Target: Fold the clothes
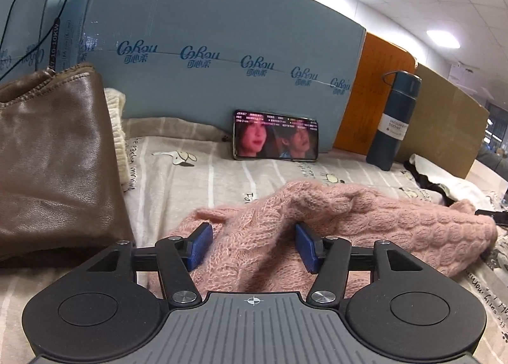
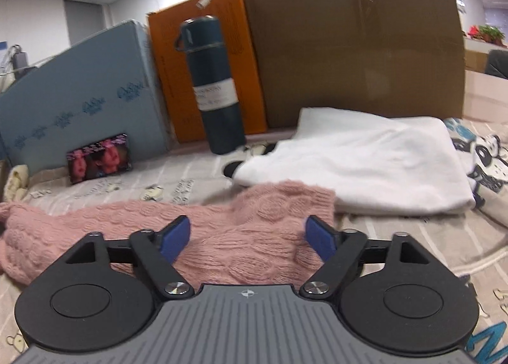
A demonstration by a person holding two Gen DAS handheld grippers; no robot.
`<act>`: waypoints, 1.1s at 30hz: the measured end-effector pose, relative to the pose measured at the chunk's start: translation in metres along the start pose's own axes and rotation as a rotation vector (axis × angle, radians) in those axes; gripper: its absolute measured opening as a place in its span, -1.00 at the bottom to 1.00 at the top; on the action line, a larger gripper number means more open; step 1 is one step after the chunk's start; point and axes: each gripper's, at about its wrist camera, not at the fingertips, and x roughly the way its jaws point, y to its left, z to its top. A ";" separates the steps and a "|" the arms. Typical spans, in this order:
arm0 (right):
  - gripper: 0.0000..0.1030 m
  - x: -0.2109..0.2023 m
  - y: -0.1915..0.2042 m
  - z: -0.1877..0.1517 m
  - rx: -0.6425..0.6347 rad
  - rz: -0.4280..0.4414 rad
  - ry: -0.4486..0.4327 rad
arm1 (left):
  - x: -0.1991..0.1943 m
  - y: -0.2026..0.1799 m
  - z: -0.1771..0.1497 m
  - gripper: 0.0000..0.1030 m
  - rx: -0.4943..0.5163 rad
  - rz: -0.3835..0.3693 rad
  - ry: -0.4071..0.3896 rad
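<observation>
Pink sweater (image 1: pixel 333 221) on the printed sheet (image 1: pixel 177 192), both tools wide open over it.

A brown leather garment (image 1: pixel 54 157) sits at the left; the left tool (image 1: pixel 254 245) straddles a raised fold of knit without pinching it. The right tool (image 2: pixel 249 238) hovers spread above the sweater's other end, gripping nothing, near a folded white garment (image 2: pixel 374 160). A phone (image 1: pixel 275 135) and blue flask (image 2: pixel 214 84) stand behind.

Sweater (image 2: pixel 222 237) on the bedsheet (image 2: pixel 397 230), phone (image 2: pixel 100 157) and flask (image 2: pixel 214 84) behind, towel (image 2: pixel 365 160) right.
</observation>
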 end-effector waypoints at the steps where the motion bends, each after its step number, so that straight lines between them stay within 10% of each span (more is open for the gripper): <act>1: -0.05 0.000 0.000 0.000 0.001 -0.010 0.004 | 0.000 -0.001 0.000 -0.06 0.008 0.002 0.000; 7: -0.88 0.000 -0.001 -0.002 -0.008 -0.016 0.025 | -0.001 -0.005 -0.001 -0.31 0.033 0.000 -0.005; 17: -0.96 -0.016 -0.001 0.002 0.035 -0.047 -0.026 | -0.003 -0.003 -0.001 -0.32 0.018 0.000 -0.019; 20: -0.89 -0.017 -0.001 0.002 0.055 -0.078 -0.007 | -0.003 -0.002 -0.001 -0.31 0.010 -0.004 -0.019; 24: 0.42 -0.019 -0.001 0.001 0.082 -0.120 0.019 | -0.004 -0.001 -0.001 -0.31 0.007 -0.008 -0.021; 30: 0.50 -0.023 0.003 0.002 0.082 -0.167 0.025 | -0.006 -0.002 -0.001 -0.31 0.007 -0.020 -0.034; 33: -0.01 -0.027 0.010 0.002 0.050 -0.178 0.002 | -0.007 -0.002 -0.002 -0.31 0.005 -0.031 -0.040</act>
